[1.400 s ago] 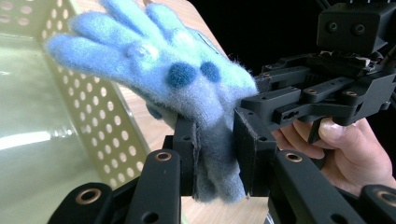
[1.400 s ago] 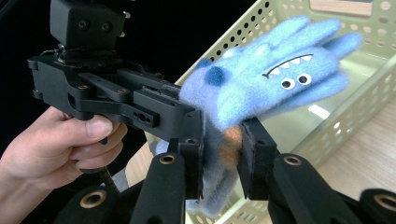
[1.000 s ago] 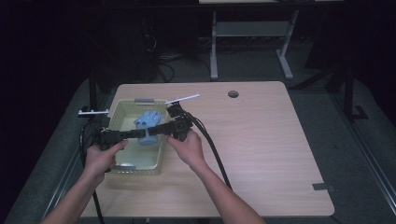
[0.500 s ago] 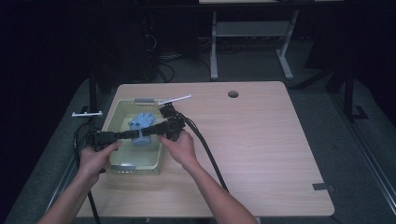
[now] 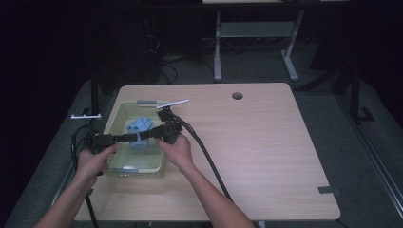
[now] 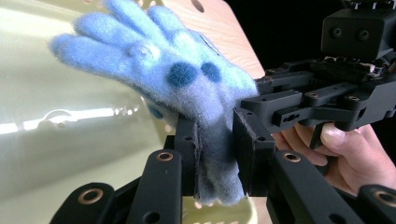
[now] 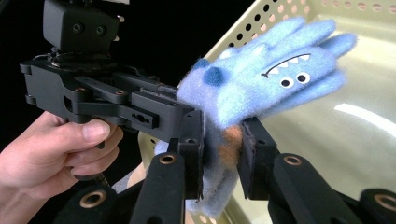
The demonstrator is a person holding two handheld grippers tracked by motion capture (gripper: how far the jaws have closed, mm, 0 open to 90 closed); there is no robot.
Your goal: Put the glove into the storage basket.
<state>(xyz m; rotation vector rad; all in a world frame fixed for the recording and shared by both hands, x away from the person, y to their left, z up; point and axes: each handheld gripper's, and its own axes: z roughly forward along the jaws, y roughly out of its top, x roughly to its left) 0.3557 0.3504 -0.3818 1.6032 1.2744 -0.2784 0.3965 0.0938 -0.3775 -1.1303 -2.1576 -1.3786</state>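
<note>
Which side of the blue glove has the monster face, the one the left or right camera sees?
The right gripper view's side of the blue glove: toothy mouth and eyes. The other side has only dark-blue spots.

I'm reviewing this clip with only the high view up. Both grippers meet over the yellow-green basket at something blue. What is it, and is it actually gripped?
Observer: It's a fuzzy blue glove. In the left gripper view, the left gripper has its jaws closed on the cuff end.
Operator: And the right one?
Observer: The right gripper is clamped on the cuff too, seen in its own view, right beside the other gripper's jaws.
Operator: Any markings on it?
Observer: One side has a monster face, white zigzag teeth and two small eyes; the other side has dark blue spots.
Operator: Is it over the basket?
Observer: Yes, the basket wall with its small holes is behind the glove fingers.
</note>
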